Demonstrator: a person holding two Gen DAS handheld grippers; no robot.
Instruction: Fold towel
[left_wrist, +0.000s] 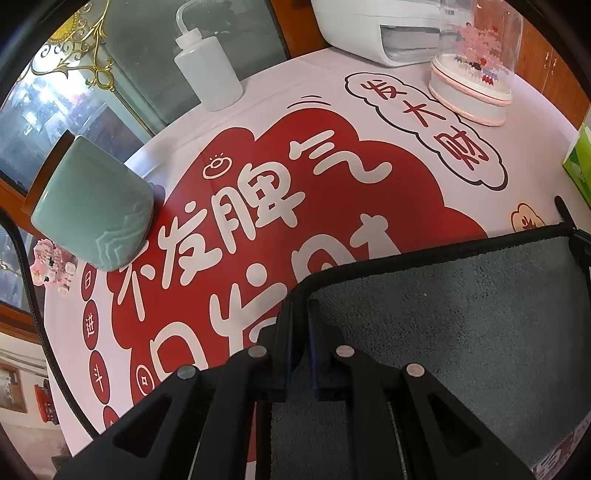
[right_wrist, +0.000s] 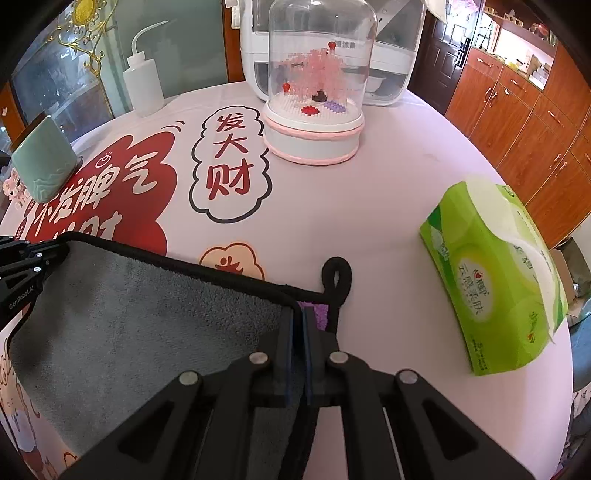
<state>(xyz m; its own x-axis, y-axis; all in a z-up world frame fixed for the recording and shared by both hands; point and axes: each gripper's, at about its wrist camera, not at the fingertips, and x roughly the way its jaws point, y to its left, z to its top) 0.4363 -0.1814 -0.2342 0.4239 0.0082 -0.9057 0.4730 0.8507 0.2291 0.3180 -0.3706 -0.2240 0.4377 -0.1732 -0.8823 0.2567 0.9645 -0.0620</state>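
A grey towel (left_wrist: 461, 325) with black edging lies on the round table, folded over; it also shows in the right wrist view (right_wrist: 147, 321). My left gripper (left_wrist: 300, 306) is shut on the towel's far left corner. My right gripper (right_wrist: 298, 314) is shut on the towel's far right corner, where a purple underside (right_wrist: 319, 314) peeks out. A black hanging loop (right_wrist: 337, 275) sticks out just beyond that corner. The left gripper (right_wrist: 55, 251) is also seen at the left in the right wrist view.
The table carries a red-and-white printed cloth (left_wrist: 258, 184). A green ceramic cup (left_wrist: 92, 206) stands at left, a white squeeze bottle (left_wrist: 207, 74) behind, a domed pink tree ornament (right_wrist: 317, 103), a white appliance (right_wrist: 391, 55), and a green tissue pack (right_wrist: 495, 273) at right.
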